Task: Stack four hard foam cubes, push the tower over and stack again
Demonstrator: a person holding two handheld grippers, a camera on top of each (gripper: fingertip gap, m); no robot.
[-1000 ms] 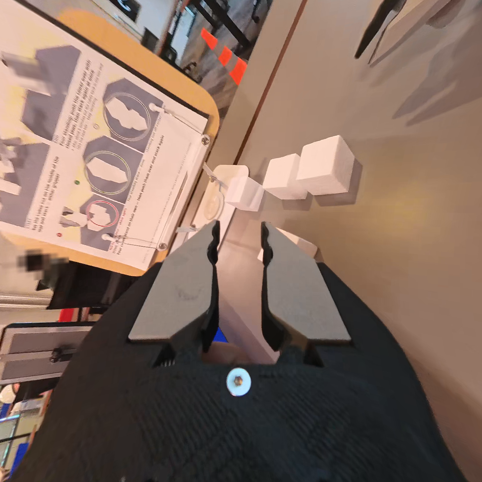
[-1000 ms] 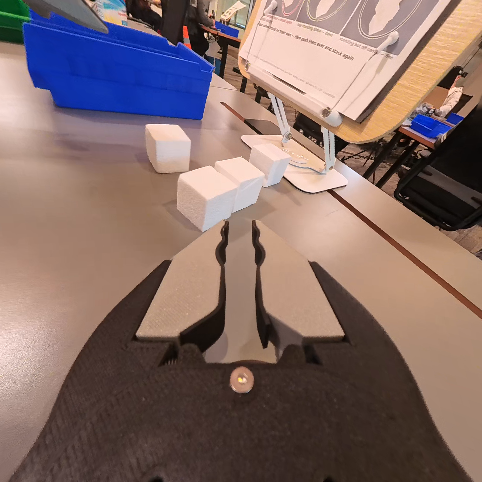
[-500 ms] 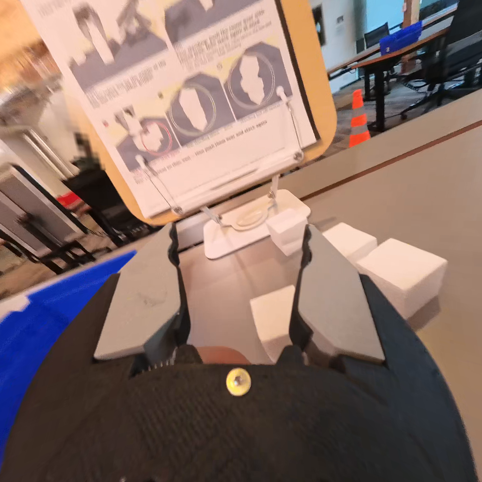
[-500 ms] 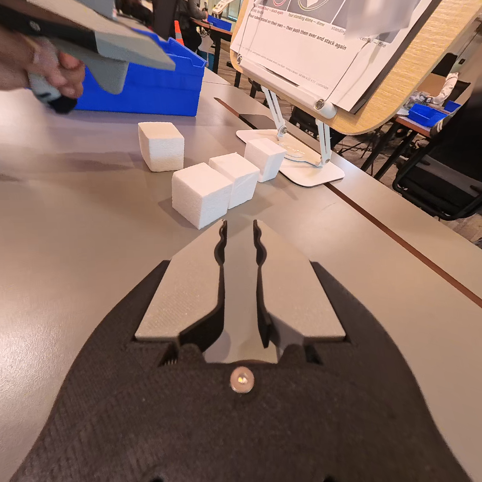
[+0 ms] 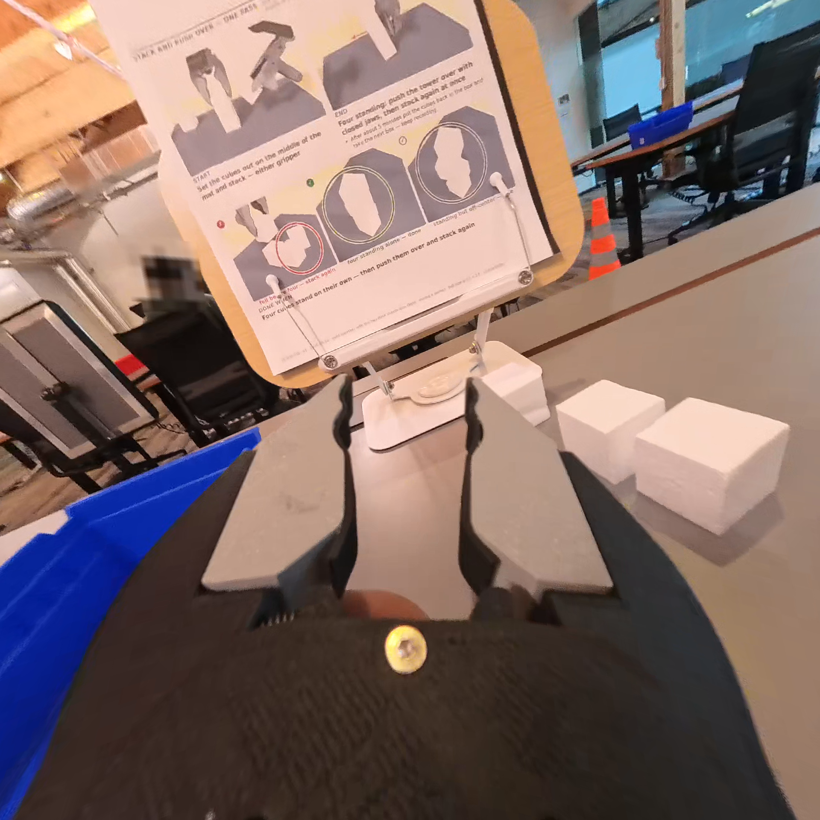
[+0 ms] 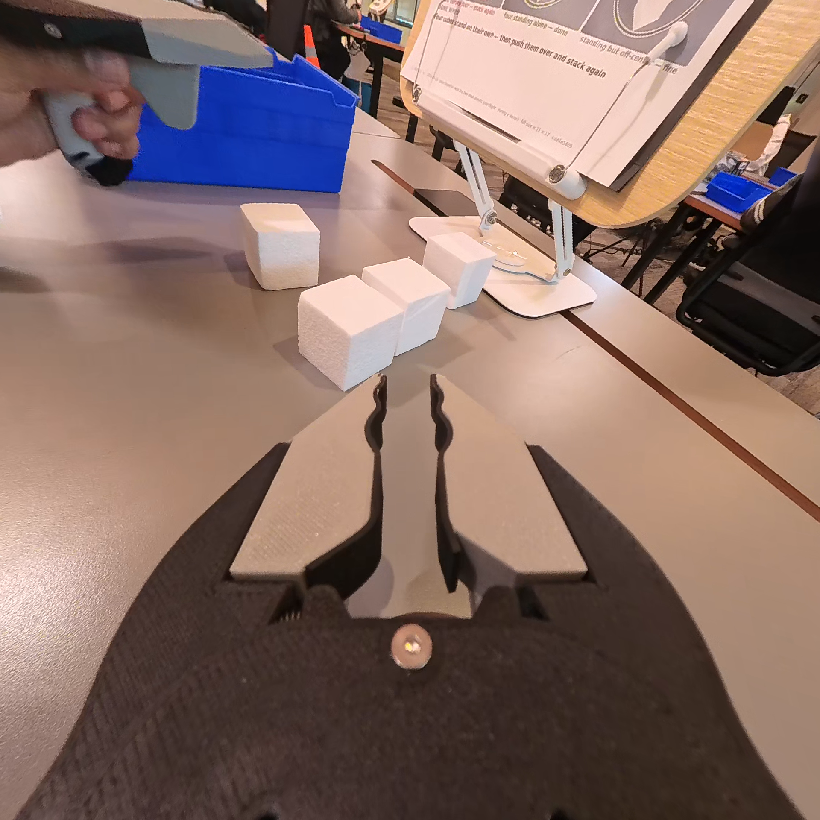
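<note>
Four white foam cubes lie on the grey table (image 6: 133,421). Three form a row: near cube (image 6: 350,328), middle cube (image 6: 408,297), far cube (image 6: 459,266) touching the stand's base. A lone cube (image 6: 281,244) sits to their left. My right gripper (image 6: 407,386) is empty, jaws a narrow gap apart, just short of the near cube. My left gripper (image 5: 406,399) is open and empty; the row shows to its right, near cube (image 5: 710,461), and the lone cube is hidden. In the right wrist view a hand (image 6: 88,115) holds the left gripper (image 6: 248,53) above and left of the lone cube.
A blue bin (image 6: 266,124) stands at the back left, also under the left gripper's view (image 5: 88,554). A white stand (image 6: 510,288) with a wooden board and instruction sheet (image 5: 355,177) stands behind the cubes. A brown seam (image 6: 665,399) runs along the table at right. About 25 cm separates my left fingertips from my right.
The left gripper has swung upright, opened wider and come in over the table by the bin; the lone cube has left its view. The right gripper has edged closer to the row.
</note>
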